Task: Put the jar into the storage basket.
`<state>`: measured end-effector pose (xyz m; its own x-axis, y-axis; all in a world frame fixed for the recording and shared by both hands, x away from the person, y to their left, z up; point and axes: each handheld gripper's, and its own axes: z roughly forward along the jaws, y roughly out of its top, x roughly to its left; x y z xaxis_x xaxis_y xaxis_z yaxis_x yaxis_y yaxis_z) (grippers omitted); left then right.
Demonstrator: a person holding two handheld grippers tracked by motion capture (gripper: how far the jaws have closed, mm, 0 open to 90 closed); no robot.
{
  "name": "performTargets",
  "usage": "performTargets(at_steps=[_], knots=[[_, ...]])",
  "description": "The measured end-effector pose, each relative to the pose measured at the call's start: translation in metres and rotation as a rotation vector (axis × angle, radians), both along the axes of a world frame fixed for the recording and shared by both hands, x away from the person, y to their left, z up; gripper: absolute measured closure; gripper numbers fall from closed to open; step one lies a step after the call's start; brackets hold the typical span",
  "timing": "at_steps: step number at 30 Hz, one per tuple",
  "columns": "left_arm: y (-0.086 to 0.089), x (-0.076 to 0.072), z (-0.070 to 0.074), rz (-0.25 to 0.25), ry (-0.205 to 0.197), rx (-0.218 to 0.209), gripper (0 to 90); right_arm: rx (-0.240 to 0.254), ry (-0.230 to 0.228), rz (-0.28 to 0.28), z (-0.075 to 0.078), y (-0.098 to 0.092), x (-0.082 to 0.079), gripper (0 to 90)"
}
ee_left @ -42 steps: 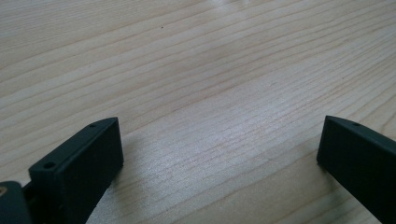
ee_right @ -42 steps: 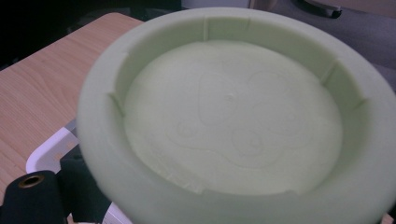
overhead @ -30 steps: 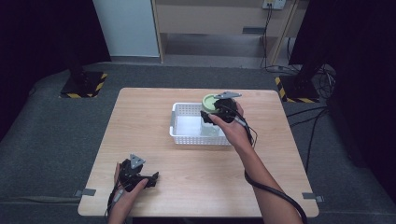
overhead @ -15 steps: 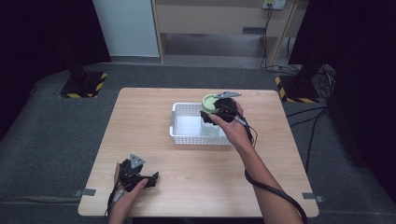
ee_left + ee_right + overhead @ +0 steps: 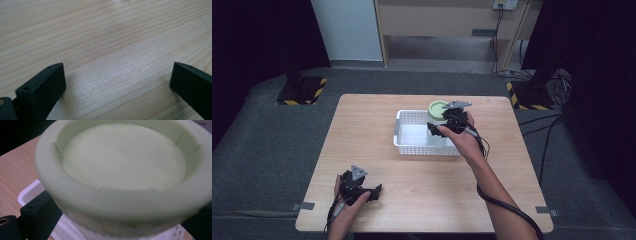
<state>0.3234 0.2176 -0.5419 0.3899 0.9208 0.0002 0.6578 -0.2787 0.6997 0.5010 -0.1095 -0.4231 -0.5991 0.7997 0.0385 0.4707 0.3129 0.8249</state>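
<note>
A clear jar with a pale green lid [image 5: 438,107] stands upright over the far right part of a white perforated basket [image 5: 411,149]. My right gripper [image 5: 436,123] is shut on the jar just below the lid. In the right gripper view the green lid [image 5: 123,162] is very close, with a black jaw on each side of the jar's neck and the basket's corner [image 5: 32,192] below. I cannot tell whether the jar touches the basket floor. My left gripper [image 5: 373,193] rests open on the table near the front left, holding nothing; bare wood lies between its jaws [image 5: 117,82].
The wooden table [image 5: 362,130] sits on a grey floor. A cable [image 5: 504,202] trails from the right gripper along the person's forearm. Beyond the table stand a white panel and a wooden shelf, with black stands at both far corners.
</note>
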Motion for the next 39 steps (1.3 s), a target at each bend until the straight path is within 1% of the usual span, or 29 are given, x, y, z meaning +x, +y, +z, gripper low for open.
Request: performTargets(at_steps=[5, 9, 10, 11, 14, 15, 19, 22, 27, 34, 39], knots=[[0.0, 0.0, 0.0, 0.0, 0.0, 0.0, 0.0, 0.008, -0.004, 0.007, 0.001, -0.005, -0.006, 3.1], [0.0, 0.0, 0.0, 0.0, 0.0, 0.0, 0.0, 0.016, -0.008, 0.009, 0.004, -0.013, -0.017, 2.7], [0.0, 0.0, 0.0, 0.0, 0.0, 0.0, 0.0, 0.016, -0.008, 0.009, 0.004, -0.013, -0.017, 2.7], [0.0, 0.0, 0.0, 0.0, 0.0, 0.0, 0.0, 0.022, -0.011, 0.009, 0.005, -0.017, -0.022, 2.6], [0.0, 0.0, 0.0, 0.0, 0.0, 0.0, 0.0, 0.028, -0.017, 0.008, 0.006, -0.024, -0.029, 2.6], [0.0, 0.0, 0.0, 0.0, 0.0, 0.0, 0.0, 0.028, -0.017, 0.008, 0.006, -0.024, -0.029, 2.6], [0.0, 0.0, 0.0, 0.0, 0.0, 0.0, 0.0, 0.038, -0.013, 0.003, 0.007, -0.032, -0.039, 2.1], [0.0, 0.0, 0.0, 0.0, 0.0, 0.0, 0.0, 0.038, -0.021, 0.01, 0.006, -0.039, -0.047, 2.1], [0.0, 0.0, 0.0, 0.0, 0.0, 0.0, 0.0, 0.052, -0.023, 0.01, 0.002, -0.048, -0.059, 2.0], [0.0, 0.0, 0.0, 0.001, 0.0, 0.0, 0.0, 0.053, -0.024, 0.002, -0.003, -0.061, -0.069, 2.1], [0.0, 0.0, 0.0, 0.001, 0.0, 0.0, 0.0, 0.051, -0.024, 0.0, -0.004, -0.067, -0.073, 2.1]])
